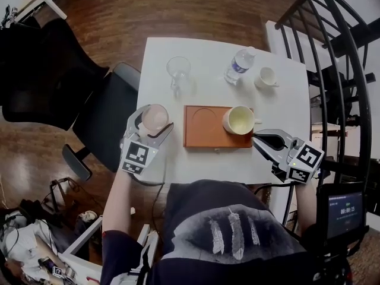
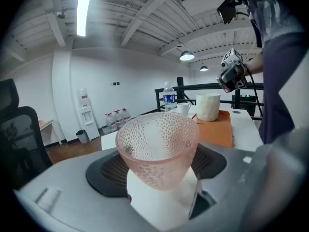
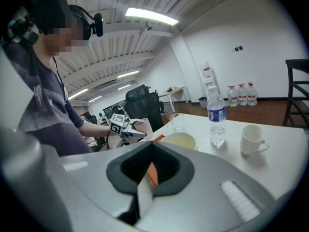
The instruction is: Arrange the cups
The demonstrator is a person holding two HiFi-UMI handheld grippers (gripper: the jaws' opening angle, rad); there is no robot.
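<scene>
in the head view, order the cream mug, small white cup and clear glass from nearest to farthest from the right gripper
1. cream mug, on the orange tray, just ahead of the right gripper.
2. small white cup, farther back on the right.
3. clear glass, back left.

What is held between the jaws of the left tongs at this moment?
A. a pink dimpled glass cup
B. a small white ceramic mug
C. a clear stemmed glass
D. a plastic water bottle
A: the left gripper view shows the pink dimpled glass cup gripped between both jaws of the left tongs, beside the table's left edge.
</scene>
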